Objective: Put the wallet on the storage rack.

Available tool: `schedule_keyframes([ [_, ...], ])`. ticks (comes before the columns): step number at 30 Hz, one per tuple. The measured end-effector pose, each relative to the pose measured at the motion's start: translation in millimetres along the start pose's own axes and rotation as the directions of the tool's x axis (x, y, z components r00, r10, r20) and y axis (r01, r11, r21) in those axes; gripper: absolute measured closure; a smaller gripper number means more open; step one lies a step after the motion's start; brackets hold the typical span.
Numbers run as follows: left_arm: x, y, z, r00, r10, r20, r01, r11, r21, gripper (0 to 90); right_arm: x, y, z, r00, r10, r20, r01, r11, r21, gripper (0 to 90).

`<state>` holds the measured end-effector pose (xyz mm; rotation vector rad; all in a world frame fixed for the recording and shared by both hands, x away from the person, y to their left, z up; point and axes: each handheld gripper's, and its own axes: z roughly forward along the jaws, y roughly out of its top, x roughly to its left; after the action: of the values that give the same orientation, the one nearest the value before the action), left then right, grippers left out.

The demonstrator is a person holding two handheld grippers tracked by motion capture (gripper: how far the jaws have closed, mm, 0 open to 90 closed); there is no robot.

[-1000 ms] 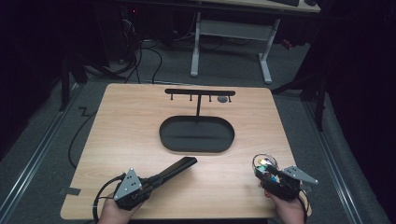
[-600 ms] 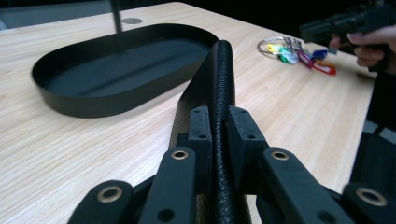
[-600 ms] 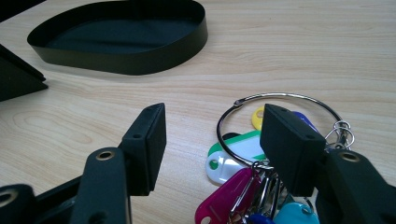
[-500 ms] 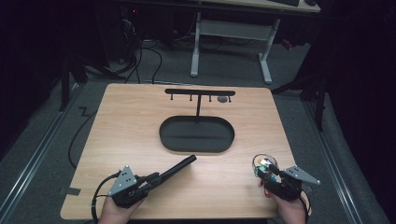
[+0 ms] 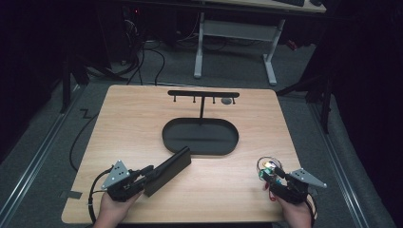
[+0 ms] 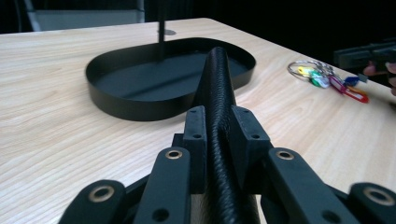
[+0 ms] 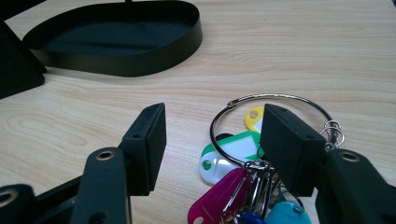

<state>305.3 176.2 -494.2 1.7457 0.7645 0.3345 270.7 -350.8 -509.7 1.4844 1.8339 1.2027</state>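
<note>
A black textured wallet [image 5: 168, 168] lies slanted on the wooden table, its far end near the black oval tray [image 5: 166, 137]. My left gripper [image 5: 147, 173] is shut on the wallet's near end. In the left gripper view the pads [image 6: 196, 135] touch both sides of the wallet [image 6: 218, 84], and the jaws have just been opening a little. My right gripper [image 5: 272, 175] is open at the near right. Its jaws stand on either side of a ring of coloured key tags [image 7: 233, 149] lying on the table, and the pads are clear of it.
A black stand with a hook bar [image 5: 203, 94] rises from the tray's far side. The tray's wall [image 7: 140, 60] lies ahead of the right gripper. Beyond the table's far edge are a dark floor, cables and a white desk frame [image 5: 235, 33].
My left hand has shifted a little to the left with the wallet, which now shows more of its broad face. The right gripper and the keys have not moved.
</note>
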Motion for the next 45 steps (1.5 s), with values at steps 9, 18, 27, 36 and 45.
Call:
schedule_keyframes([
  [9, -0.8, -0.1, 0.0, 1.0000, 0.000, 0.007, 0.000, 1.0000, 0.007, 65.1, -1.7, 0.1, -0.9, 1.0000, 0.000, 0.004, 0.000, 1.000, 0.000, 41.5],
  [18, -5.6, -0.8, -0.7, 0.9996, 0.023, 0.019, -0.023, 0.9995, 0.021, 56.4, -2.2, 0.2, -0.9, 1.0000, -0.003, 0.007, 0.003, 1.000, 0.000, 41.5],
  [27, -9.3, -1.2, -1.0, 0.9981, 0.061, -0.012, -0.060, 0.9964, 0.061, 52.7, -3.2, 0.1, -1.4, 0.9999, -0.004, 0.010, 0.004, 1.000, -0.001, 41.5],
  [36, -19.8, 8.3, 1.4, 0.9821, 0.156, -0.105, -0.136, 0.9736, 0.184, 51.9, -2.7, 0.4, -2.7, 1.0000, -0.001, 0.008, 0.001, 1.000, -0.006, 41.5],
  [45, -29.7, 32.8, 9.9, 0.9566, 0.280, -0.081, -0.235, 0.9060, 0.352, 54.3, -1.2, 2.0, -5.8, 0.9998, -0.019, -0.002, 0.019, 1.000, -0.018, 41.5],
])
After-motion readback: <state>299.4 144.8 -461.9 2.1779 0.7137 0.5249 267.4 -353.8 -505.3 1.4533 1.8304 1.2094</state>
